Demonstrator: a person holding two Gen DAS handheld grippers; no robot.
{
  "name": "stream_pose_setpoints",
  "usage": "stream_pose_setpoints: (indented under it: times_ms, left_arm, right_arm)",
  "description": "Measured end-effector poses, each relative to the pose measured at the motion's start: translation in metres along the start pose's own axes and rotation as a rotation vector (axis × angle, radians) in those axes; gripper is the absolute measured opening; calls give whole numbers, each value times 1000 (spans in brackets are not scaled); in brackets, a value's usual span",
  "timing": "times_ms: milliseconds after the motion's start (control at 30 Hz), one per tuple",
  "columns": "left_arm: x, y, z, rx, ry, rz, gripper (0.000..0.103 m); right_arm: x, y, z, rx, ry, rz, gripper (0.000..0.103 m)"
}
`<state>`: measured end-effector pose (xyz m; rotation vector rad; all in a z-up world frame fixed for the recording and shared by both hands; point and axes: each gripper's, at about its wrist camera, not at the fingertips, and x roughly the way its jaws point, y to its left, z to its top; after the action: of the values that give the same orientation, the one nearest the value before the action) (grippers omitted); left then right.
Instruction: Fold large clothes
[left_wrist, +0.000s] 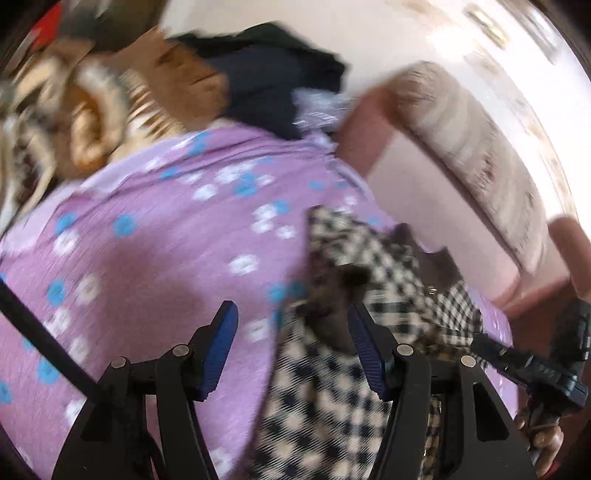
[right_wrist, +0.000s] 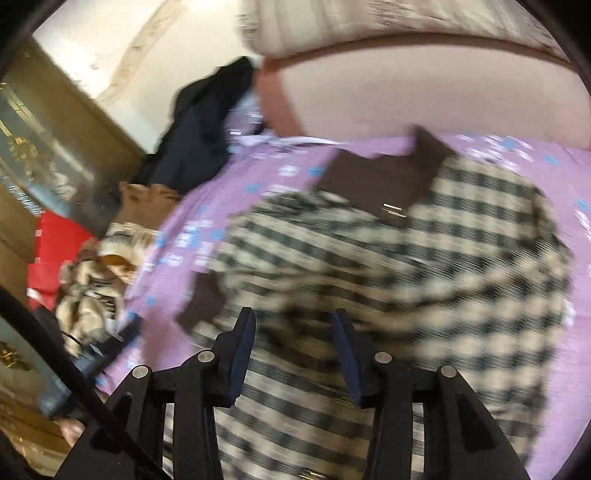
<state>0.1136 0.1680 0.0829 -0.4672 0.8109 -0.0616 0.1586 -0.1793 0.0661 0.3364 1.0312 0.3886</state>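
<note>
Checked jacket spread on the purple bedsheet

The checked jacket (right_wrist: 388, 258) lies on the floral purple bedsheet (left_wrist: 147, 240), brown collar (right_wrist: 384, 184) toward the headboard (right_wrist: 406, 96). Left gripper (left_wrist: 291, 325) and right gripper (right_wrist: 293, 325) hover over the jacket, jaws wide, holding nothing; dark clothes (right_wrist: 199, 136) sit beyond the sheet's corner.

Bare purple bedsheet (left_wrist: 155, 258) lies open to the left of the checked coat (right_wrist: 388, 266), with room to pass. At the far left a dark garment pile (right_wrist: 199, 140) and a striped blanket (right_wrist: 96, 273) crowd the edge. The headboard (right_wrist: 406, 99) blocks the far side.
</note>
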Motion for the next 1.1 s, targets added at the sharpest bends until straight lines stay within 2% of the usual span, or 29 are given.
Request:
stream_pose_setpoints:
  times_ms: [33,100,167,267,300,333,367,433,500,600,700,800,867,1000,1033,1100]
  left_arm:
    - [3,-9,-1,35,-14,2,61]
    - [15,-30,-5,114,-15,22,61]
    - [38,-41,-11,171,27,68,61]
    - [64,-40,-17,204,92,160,61]
    - [74,-33,-18,209,117,220,61]
    - [78,-27,-18,200,131,250,61]
    - [82,-17,-17,167,148,262,61]
    - [82,-4,-13,102,157,236,61]
    - [77,0,-9,84,161,261,61]
    - [61,7,-1,39,148,265,61]
    - [37,23,12,-61,112,224,61]
    - [19,35,22,-116,74,225,61]
    - [11,44,25,-148,61,232,61]
    - [10,51,29,-162,66,234,61]
    - [12,50,29,-155,67,235,61]
    - [13,46,29,-129,66,240,61]
  right_arm:
    - [0,-9,-2,3,8,-15,37]
    - [1,-26,-9,1,24,-52,35]
    - [10,-41,-15,-8,41,-121,35]
    - [18,-64,-22,13,68,-173,35]
    - [19,-71,-26,22,71,-197,33]
    - [18,-77,-29,27,72,-220,32]
    - [17,-84,-33,35,71,-235,32]
    - [12,-89,-38,43,61,-235,31]
    - [10,-88,-41,35,66,-260,31]
    - [-2,-69,-43,-12,62,-326,32]
    - [-22,-37,-34,-57,-21,-227,32]
    - [-14,-2,-19,-117,-30,-142,32]
    - [11,26,-11,-164,10,-77,32]
    - [74,72,-12,-263,108,-34,32]
    - [92,80,-13,-285,142,-45,30]
    - [134,95,-9,-338,198,-134,28]
